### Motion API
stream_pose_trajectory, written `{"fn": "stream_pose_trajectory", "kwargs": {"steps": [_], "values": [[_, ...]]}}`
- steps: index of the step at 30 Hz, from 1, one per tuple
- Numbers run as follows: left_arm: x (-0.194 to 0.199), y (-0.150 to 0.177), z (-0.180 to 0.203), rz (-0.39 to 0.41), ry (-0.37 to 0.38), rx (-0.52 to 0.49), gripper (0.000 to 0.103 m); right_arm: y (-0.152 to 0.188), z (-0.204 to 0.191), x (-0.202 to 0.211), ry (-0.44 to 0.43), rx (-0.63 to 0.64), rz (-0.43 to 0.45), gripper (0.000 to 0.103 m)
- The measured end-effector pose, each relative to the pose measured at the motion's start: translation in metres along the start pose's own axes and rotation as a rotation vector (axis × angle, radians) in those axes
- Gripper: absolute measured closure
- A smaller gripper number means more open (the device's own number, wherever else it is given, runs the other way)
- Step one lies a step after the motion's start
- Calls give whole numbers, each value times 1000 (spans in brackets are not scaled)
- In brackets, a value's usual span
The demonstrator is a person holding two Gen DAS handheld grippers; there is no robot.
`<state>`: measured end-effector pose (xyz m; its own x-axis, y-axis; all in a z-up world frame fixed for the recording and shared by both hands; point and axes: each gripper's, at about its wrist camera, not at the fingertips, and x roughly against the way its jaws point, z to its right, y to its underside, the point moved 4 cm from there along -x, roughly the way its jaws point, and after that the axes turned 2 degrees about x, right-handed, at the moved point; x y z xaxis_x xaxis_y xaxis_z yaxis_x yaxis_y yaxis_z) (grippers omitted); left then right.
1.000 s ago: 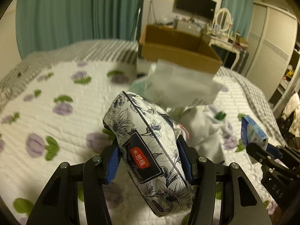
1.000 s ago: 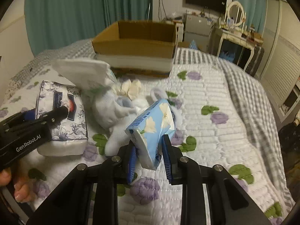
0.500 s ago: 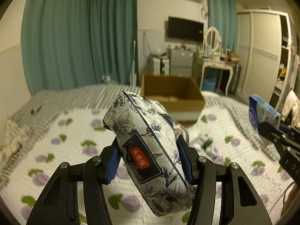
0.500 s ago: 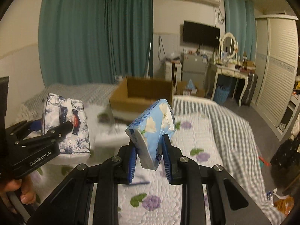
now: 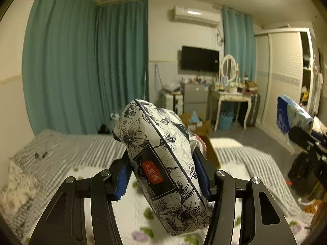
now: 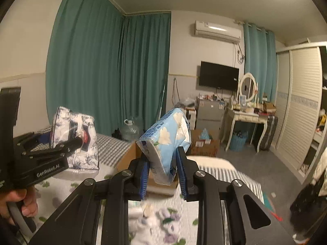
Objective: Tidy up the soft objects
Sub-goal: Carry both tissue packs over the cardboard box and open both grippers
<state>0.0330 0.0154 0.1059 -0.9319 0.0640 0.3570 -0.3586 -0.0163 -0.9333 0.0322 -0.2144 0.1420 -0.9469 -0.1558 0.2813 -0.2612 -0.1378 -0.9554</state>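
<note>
My left gripper [image 5: 161, 177] is shut on a white tissue pack with black flower print [image 5: 163, 159], held high above the bed; the same pack [image 6: 75, 138] shows at the left of the right wrist view. My right gripper [image 6: 163, 175] is shut on a light blue tissue pack [image 6: 166, 143], squeezed thin between the blue pads; that pack [image 5: 292, 112] appears at the right edge of the left wrist view. A brown cardboard box [image 6: 128, 159] sits on the bed behind the blue pack, mostly hidden. White soft items [image 6: 151, 220] lie on the quilt below.
The bed has a white quilt with purple flowers [image 5: 139, 216] and a grey striped blanket [image 5: 85, 149]. Teal curtains [image 5: 81, 71], a dressing table [image 5: 231, 98], a wardrobe [image 5: 286, 77] and a floor box [image 6: 204, 143] stand beyond. A hand [image 6: 18, 202] grips the left handle.
Both grippers have risen well above the bed with their packs still clamped, and tilted up toward level. The bed and box dropped low in both views and the room came into sight.
</note>
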Motion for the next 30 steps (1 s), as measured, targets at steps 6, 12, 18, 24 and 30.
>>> {"fn": "stream_pose_trajectory", "kwargs": {"steps": [6, 12, 18, 24, 30], "values": [[-47, -34, -4, 45, -20, 3, 48, -29, 1, -51, 5, 26, 38, 78], [-121, -35, -2, 8, -34, 10, 48, -27, 7, -118, 0, 54, 30, 78], [-199, 0, 7, -86, -46, -23, 48, 20, 21, -211, -39, 41, -67, 78], [-255, 40, 24, -175, -37, -79, 48, 86, 23, -284, -60, 79, -205, 78], [-294, 65, 35, -270, -34, -104, 47, 137, 21, -339, -93, 86, -342, 78]]}}
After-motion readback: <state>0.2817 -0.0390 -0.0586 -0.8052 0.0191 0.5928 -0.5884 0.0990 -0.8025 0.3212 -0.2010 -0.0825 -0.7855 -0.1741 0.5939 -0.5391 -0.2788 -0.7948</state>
